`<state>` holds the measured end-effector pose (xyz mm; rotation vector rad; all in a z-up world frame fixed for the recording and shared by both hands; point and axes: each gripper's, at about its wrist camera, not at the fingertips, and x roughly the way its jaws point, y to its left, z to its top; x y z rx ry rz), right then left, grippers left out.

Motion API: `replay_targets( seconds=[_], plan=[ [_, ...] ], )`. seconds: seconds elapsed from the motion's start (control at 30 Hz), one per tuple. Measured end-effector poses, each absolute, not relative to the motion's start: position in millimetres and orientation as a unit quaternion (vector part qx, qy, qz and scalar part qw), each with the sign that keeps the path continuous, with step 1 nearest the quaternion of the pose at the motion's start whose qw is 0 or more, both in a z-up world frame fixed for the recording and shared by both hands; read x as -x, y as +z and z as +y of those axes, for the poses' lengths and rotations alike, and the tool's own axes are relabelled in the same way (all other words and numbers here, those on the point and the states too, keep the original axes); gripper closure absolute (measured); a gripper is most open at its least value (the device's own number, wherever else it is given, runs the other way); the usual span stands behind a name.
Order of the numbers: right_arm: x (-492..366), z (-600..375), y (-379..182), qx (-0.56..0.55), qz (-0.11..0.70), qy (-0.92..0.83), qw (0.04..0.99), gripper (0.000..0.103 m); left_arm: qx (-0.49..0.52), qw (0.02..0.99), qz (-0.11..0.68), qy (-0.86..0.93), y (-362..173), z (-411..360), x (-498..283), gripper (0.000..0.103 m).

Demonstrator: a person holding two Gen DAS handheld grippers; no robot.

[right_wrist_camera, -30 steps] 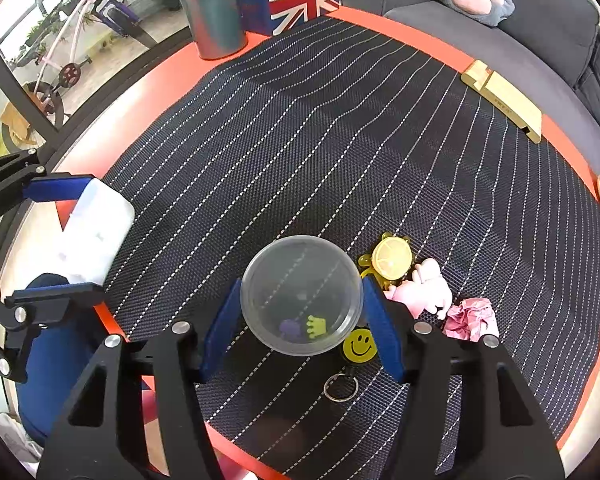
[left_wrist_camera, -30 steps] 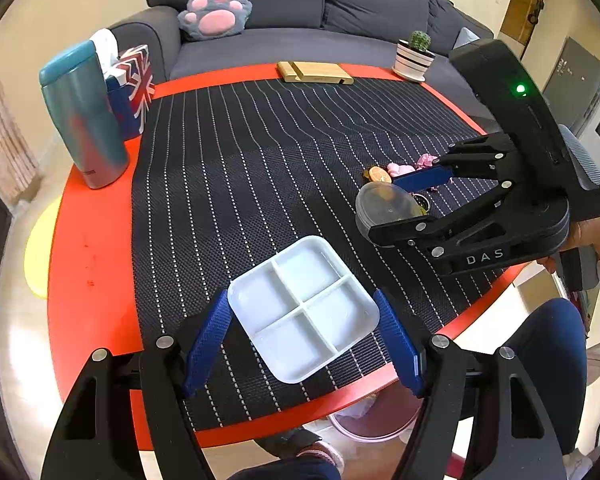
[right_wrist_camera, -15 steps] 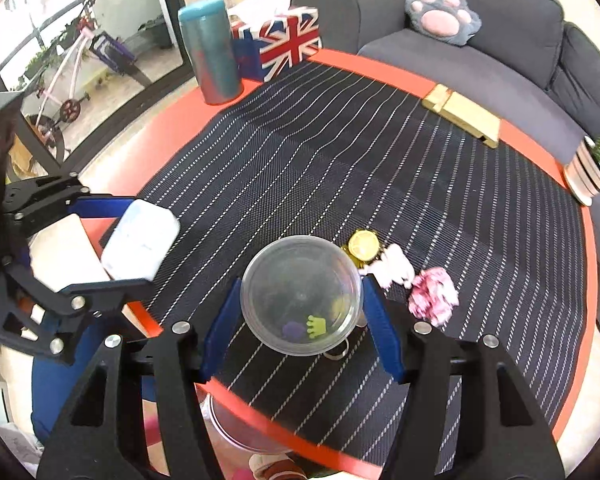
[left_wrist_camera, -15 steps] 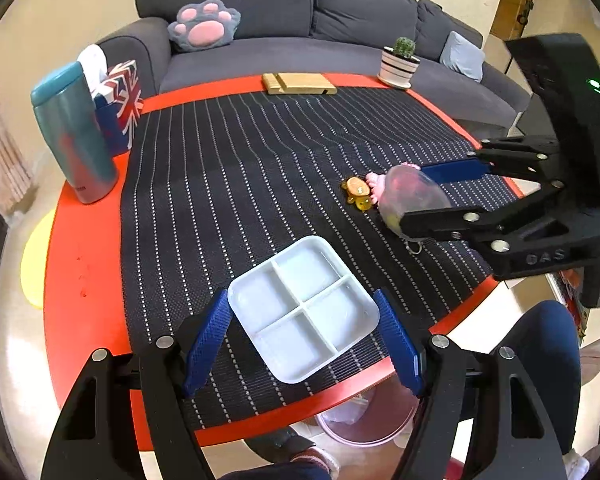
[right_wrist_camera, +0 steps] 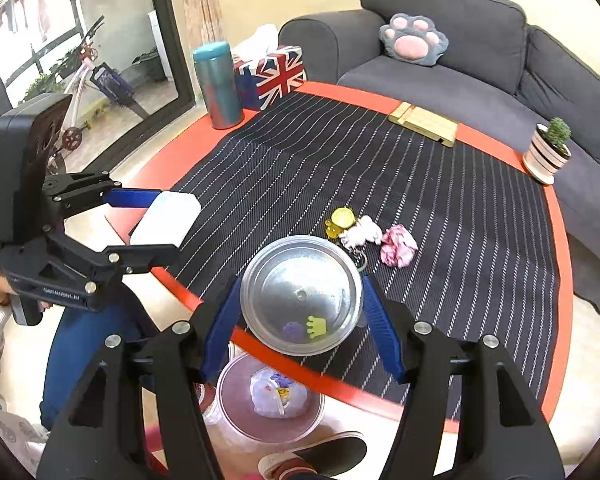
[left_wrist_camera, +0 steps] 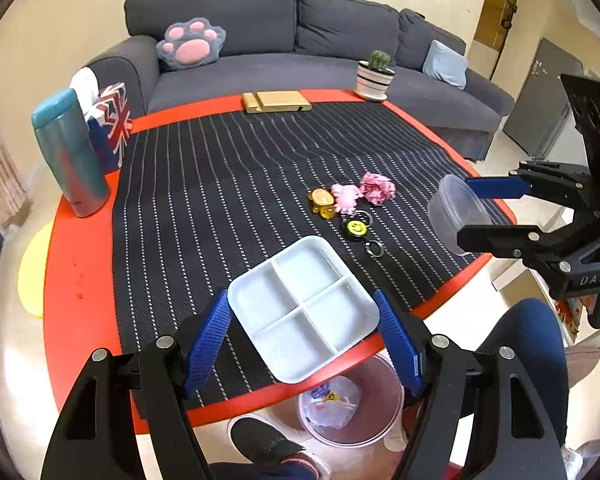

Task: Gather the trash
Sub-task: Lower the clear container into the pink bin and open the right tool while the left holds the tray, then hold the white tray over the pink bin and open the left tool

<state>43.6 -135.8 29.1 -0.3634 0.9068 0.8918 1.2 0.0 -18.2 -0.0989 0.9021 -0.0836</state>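
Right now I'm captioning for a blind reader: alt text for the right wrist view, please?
The right gripper holds a clear tub above a bin by the table's edge; the left gripper holds a white tray.

My left tool [left_wrist_camera: 302, 344] clamps the white four-compartment tray [left_wrist_camera: 302, 307] level over the surface's near edge, its compartments bare. My right tool [right_wrist_camera: 300, 340] grips the clear round container [right_wrist_camera: 300, 294], seen bottom-on in its own view, with a purple bit and a yellow-green crown-shaped bit inside. The crumpled pink wrapper [left_wrist_camera: 377, 188] lies on the striped mat at about one o'clock from the tray. The pink bin [left_wrist_camera: 350, 400] stands on the floor at six o'clock, holding a clear bag with scraps.
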Motion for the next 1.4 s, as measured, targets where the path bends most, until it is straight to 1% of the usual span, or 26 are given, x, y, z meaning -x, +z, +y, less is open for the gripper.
replay_targets(
  seconds=[0.47, 1.07, 1.13, 1.17, 1.2, 1.23, 1.3, 1.4],
  plan=[
    [6.1, -181.1, 30.5, 0.150, 0.415, 0.405, 0.801, 0.043, 0.042, 0.903, 0.423, -0.065, -13.6, -30.2, 23.7, 0.033],
    [41.8, -182.9, -5.5, 0.140, 0.454, 0.440, 0.762, 0.042, 0.051, 0.901, 0.425, -0.075, -17.8, -40.2, 52.3, 0.033],
    [40.7, -183.1, -5.9, 0.138, 0.455, 0.441, 0.761, 0.035, 0.051, 0.901, 0.425, -0.074, -17.6, -39.8, 53.0, 0.033],
    [40.1, -183.4, -5.8, 0.137, 0.454, 0.439, 0.763, 0.023, 0.051, 0.900, 0.425, -0.075, -17.9, -39.3, 52.8, 0.033],
    [39.0, -184.4, -5.5, 0.135, 0.453, 0.436, 0.766, 0.016, 0.051, 0.900, 0.426, -0.075, -18.3, -39.3, 52.4, 0.033],
    [37.7, -185.4, -5.2, 0.133, 0.453, 0.433, 0.768, 0.015, 0.051, 0.900, 0.427, -0.076, -18.6, -39.9, 52.7, 0.033],
    [34.8, -187.2, -5.3, 0.129, 0.455, 0.424, 0.772, 0.009, 0.050, 0.899, 0.428, -0.077, -19.9, -41.1, 52.3, 0.033],
    [32.5, -190.4, -5.5, 0.125, 0.458, 0.418, 0.774, 0.008, 0.051, 0.897, 0.431, -0.081, -21.7, -42.6, 51.7, 0.033]
  ],
)
